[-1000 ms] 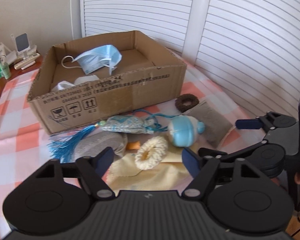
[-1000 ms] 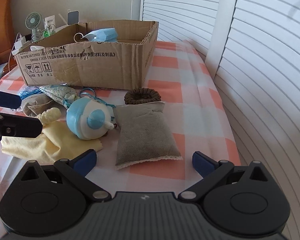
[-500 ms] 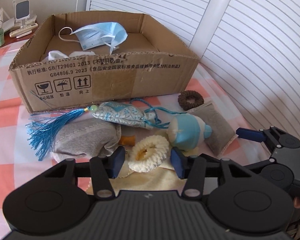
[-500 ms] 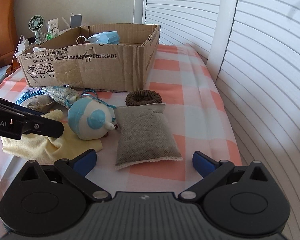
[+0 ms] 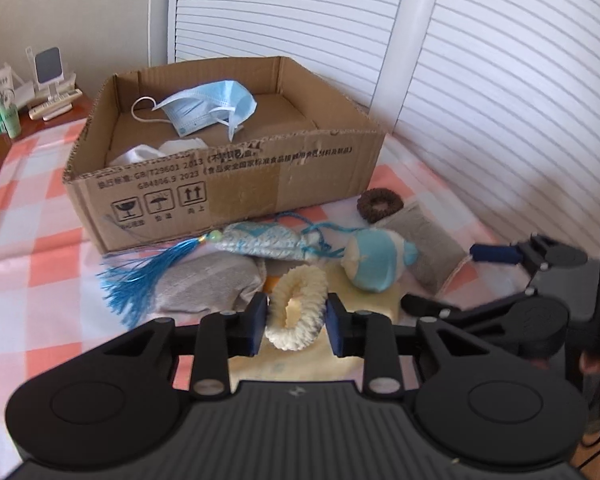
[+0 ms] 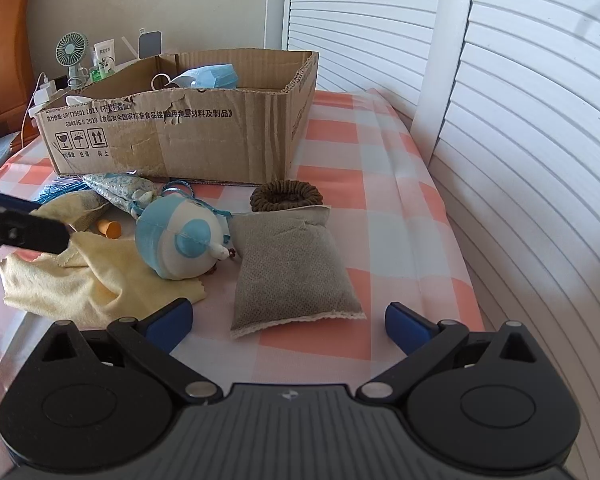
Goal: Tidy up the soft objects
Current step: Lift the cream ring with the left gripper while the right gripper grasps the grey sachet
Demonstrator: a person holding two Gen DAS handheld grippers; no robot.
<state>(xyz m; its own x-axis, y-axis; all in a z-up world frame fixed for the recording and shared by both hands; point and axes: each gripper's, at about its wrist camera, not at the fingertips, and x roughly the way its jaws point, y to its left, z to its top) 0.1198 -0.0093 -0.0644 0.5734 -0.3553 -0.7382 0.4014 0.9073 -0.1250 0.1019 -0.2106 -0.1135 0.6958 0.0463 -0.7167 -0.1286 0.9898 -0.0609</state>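
The left gripper (image 5: 296, 317) pinches the cream scrunchie (image 5: 297, 307), apparently lifted off the yellow cloth (image 6: 80, 276); only the left wrist view shows this. The right gripper (image 6: 289, 320) hangs spread above the grey pouch (image 6: 292, 264), near the checked bed's right edge.

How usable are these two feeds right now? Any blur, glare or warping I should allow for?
Left wrist view: softly blurred, worst at the edges; the cream fluffy ring between the left tool's pads stays readable. Right wrist view: sharper, print legible on the brown cardboard box, and the right tool stands open. Both views: fisheye bows the white louvred doors; bright patches lie on the checked cloth.
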